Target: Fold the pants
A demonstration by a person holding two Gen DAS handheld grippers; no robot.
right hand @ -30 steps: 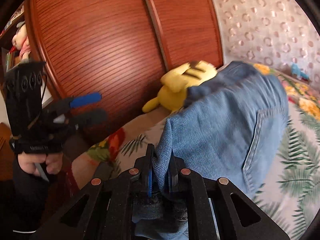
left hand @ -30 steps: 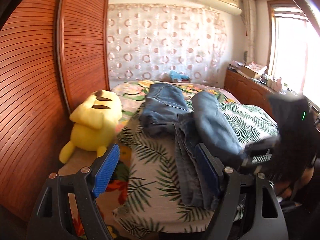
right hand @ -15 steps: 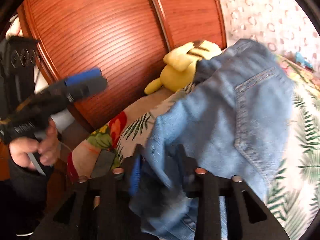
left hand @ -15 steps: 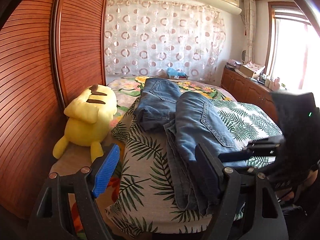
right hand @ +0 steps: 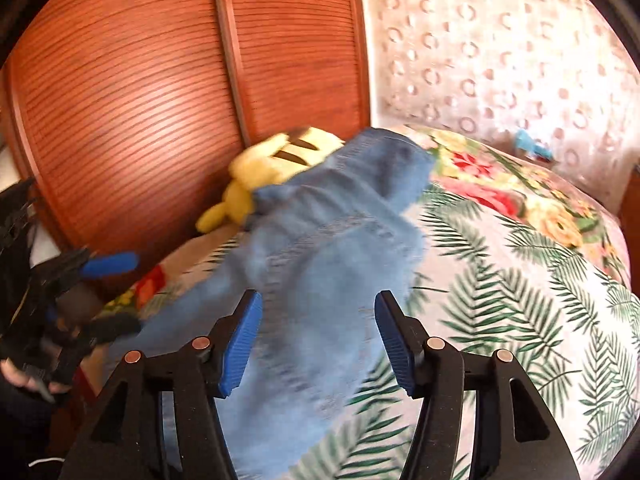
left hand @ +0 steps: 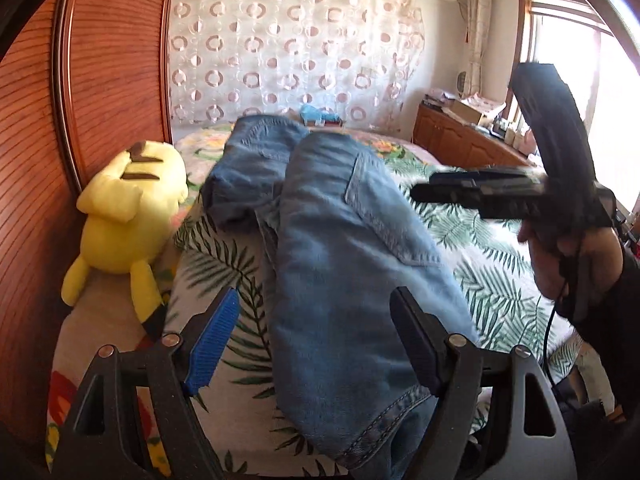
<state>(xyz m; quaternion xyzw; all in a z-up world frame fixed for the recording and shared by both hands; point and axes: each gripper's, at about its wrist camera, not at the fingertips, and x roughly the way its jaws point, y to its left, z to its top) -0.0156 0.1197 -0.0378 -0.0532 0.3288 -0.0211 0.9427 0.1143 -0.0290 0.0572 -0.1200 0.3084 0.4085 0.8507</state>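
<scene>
I had the jeans laid lengthwise down the bed, one half doubled over the other, so the next fold could run across them from the near end. My right gripper had just been opening: its jaws stood apart with denim lying between and below them, the pads pressing on nothing, because the edge I had carried over was let go to settle on the pile. My left gripper was spread wide and empty, its blue pad over the bedspread and the other finger over the near part of the jeans, ready, I judged, to take that end. Both grippers tilted down toward the mattress. My right hand showed in the left view, held above the bed's right side. The plush toy sat against the wardrobe, clear of the work.
</scene>
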